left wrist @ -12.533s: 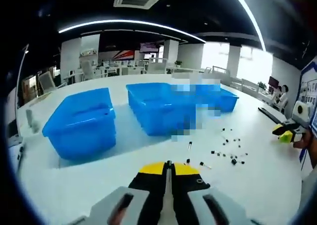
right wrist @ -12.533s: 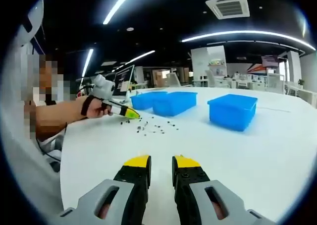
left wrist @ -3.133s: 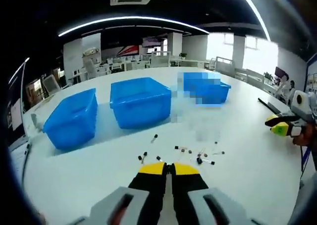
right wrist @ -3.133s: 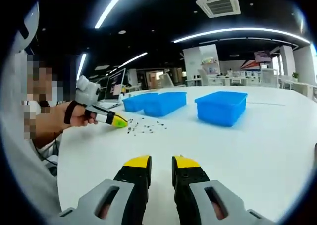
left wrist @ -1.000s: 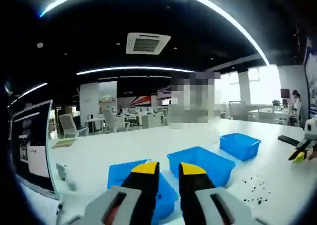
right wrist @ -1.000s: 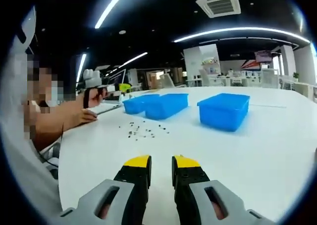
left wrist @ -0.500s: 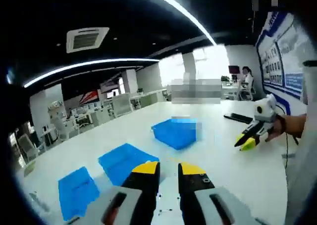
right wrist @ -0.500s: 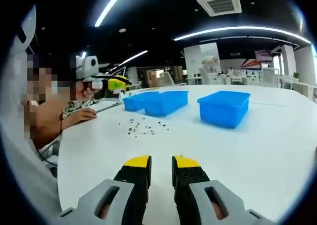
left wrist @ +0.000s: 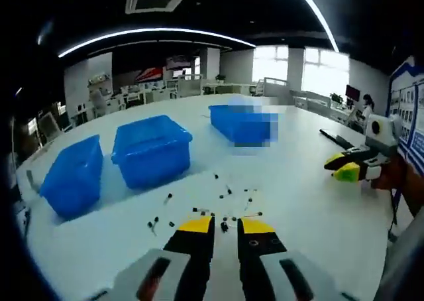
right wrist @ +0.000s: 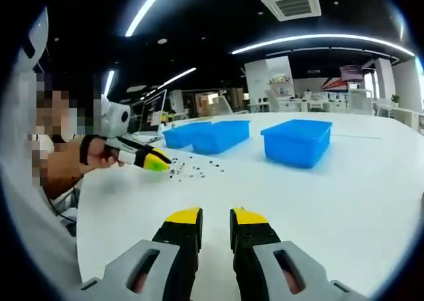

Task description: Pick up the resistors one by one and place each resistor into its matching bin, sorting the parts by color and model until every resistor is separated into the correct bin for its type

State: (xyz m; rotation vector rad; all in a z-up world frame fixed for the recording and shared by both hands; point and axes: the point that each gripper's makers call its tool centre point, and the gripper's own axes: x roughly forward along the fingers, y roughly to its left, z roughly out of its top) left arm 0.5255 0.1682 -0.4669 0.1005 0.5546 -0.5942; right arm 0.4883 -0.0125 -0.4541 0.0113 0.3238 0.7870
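Several small dark resistors (left wrist: 225, 198) lie scattered on the white table (left wrist: 298, 208), just ahead of my left gripper (left wrist: 225, 225). Its yellow-tipped jaws stand a little apart, and I see nothing held between them. Three blue bins stand beyond the resistors: a near left bin (left wrist: 73, 175), a middle bin (left wrist: 151, 148) and a far bin (left wrist: 242, 123). My right gripper (right wrist: 216, 216) hovers open and empty over bare table, well away from the resistors (right wrist: 195, 168). In the right gripper view, a hand holds the left gripper (right wrist: 149, 160) beside the scatter.
The right gripper (left wrist: 348, 170) shows at the right edge of the left gripper view, near a dark flat object (left wrist: 338, 140) on the table. The bins (right wrist: 296, 142) stand in a row behind the resistors. A person sits at the table's left side. Office desks fill the background.
The left gripper was raised high half a second ago and has come back down, close over the resistors. Its jaws, shut 3 s ago, now stand apart. The right gripper has stayed put.
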